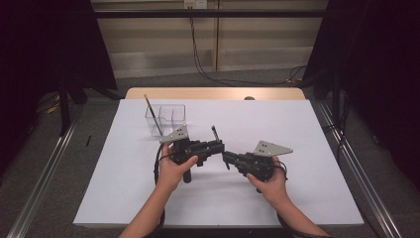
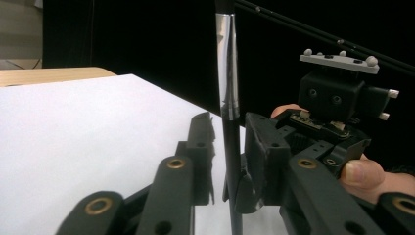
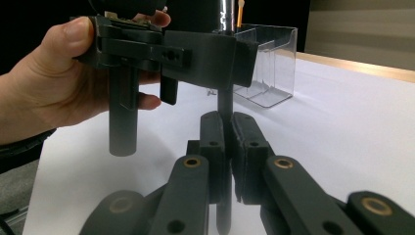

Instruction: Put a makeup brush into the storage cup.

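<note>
A black-handled brush [image 1: 214,132] with a silver ferrule [image 2: 227,68] stands nearly upright above the middle of the white table. My right gripper [image 1: 227,157] is shut on the lower handle [image 3: 225,105]; in the right gripper view its jaws [image 3: 227,132] press the rod from both sides. My left gripper [image 1: 220,147] comes in from the left, higher on the brush. In the left gripper view the handle stands between its jaws [image 2: 227,142], close against one jaw, with a slit of daylight at the other. A hand holds each gripper.
A clear plastic divided box [image 1: 168,118] stands at the back left of the white sheet [image 1: 297,129], with a wooden-handled brush [image 1: 152,114] leaning in it. The box [image 3: 274,73] is just behind the held brush. A wooden table edge [image 1: 213,93] runs along the far side.
</note>
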The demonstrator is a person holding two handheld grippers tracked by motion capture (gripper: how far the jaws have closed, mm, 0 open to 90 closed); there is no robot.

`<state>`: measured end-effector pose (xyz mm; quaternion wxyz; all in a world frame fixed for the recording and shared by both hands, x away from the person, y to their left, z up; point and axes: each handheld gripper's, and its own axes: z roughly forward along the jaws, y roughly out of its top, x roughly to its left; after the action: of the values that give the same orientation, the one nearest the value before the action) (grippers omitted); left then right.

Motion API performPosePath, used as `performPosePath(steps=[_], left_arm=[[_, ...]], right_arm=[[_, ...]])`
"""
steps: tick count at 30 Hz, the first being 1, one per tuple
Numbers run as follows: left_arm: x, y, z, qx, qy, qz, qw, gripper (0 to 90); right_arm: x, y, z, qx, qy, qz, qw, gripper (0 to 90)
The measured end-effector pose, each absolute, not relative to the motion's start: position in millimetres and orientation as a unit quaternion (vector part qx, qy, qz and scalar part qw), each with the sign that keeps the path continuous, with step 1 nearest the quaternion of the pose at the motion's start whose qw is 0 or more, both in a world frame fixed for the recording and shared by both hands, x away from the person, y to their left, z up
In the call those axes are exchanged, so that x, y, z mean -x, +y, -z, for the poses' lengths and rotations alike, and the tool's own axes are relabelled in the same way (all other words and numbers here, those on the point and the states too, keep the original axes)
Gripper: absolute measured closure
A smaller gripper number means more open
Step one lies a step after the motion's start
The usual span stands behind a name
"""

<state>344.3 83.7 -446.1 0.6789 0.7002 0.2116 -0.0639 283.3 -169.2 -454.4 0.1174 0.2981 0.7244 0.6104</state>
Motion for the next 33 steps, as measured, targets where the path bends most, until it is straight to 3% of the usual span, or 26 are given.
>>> performPosePath(steps=[6, 17, 33], left_arm=[[-343, 82, 446, -0.701, 0.208, 0.065, 0.679, 83.3], [-340, 82, 439, -0.711, 0.195, 0.045, 0.674, 83.8], [-341, 93, 431, -0.711, 0.197, 0.027, 0.675, 83.8]], right_arm=[[-283, -168, 455, -0.298, 0.725, -0.61, 0.117, 83.9], [-282, -167, 454, -0.292, 0.726, -0.61, 0.122, 82.6], [-282, -181, 450, -0.286, 0.737, -0.601, 0.12, 34.5]])
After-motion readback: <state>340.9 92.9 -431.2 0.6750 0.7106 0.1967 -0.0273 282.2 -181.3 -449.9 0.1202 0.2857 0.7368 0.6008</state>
